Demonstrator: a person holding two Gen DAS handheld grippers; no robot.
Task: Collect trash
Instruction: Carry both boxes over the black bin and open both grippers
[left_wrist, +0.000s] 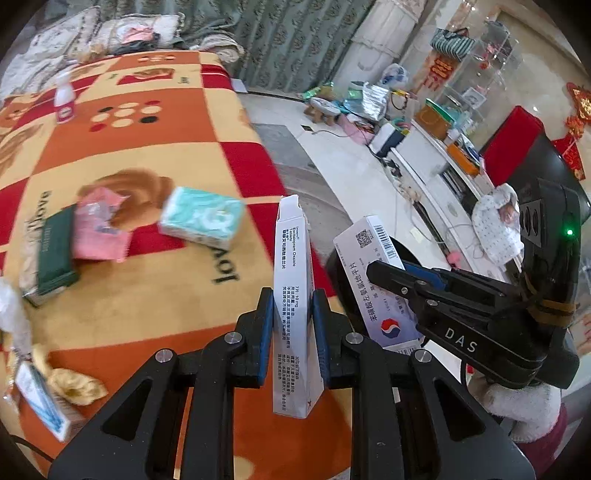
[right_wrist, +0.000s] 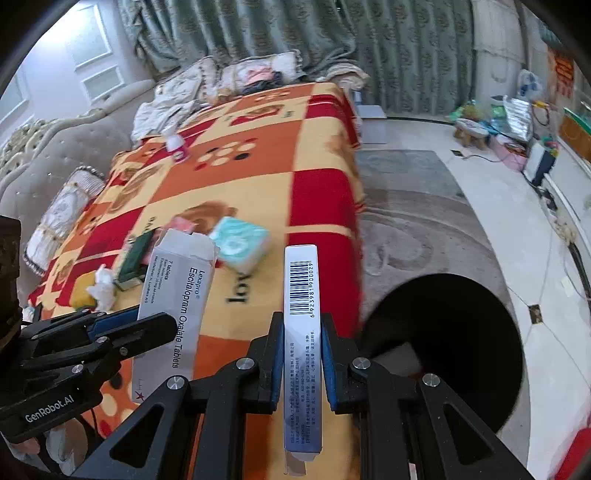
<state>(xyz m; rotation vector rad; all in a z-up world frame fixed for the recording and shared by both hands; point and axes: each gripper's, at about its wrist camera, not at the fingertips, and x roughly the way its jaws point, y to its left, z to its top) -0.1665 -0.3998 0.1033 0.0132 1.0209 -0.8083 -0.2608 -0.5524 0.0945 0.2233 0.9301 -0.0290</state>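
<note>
Left gripper (left_wrist: 293, 328): fingers clamped on a white pill box (left_wrist: 293, 295), which stands upright between the blue pads, its torn top flap open.
Right gripper (right_wrist: 303, 352): fingers clamped on a blue-and-white barcode box (right_wrist: 301, 332), pinched on its narrow sides.
Why held so: each box is gripped across its thin faces, likely so the pads get flat, firm contact and both pieces go in one trip.
Trash bin (right_wrist: 454, 339): a black round opening on the floor just beside the near corner of the bed; a pale item already lies inside.
Where the trash is: both held boxes hang over the bed's near edge, close to the bin but not yet above its mouth.
Step in hand: probably carrying both boxes across to drop them in.
Bed cover (left_wrist: 147, 147): an orange, red and cream checked blanket.
Left on the bed: a teal tissue pack (left_wrist: 201, 216), a pink packet (left_wrist: 99, 229) and a dark green box (left_wrist: 55, 254) near the middle; crumpled tissue (right_wrist: 101, 288) and a small carton (left_wrist: 42, 402) by the near edge; a white bottle (left_wrist: 65, 99) toward the far end.
Room: green curtains behind, a grey rug, glossy pale floor, cluttered shelves along the right wall.
</note>
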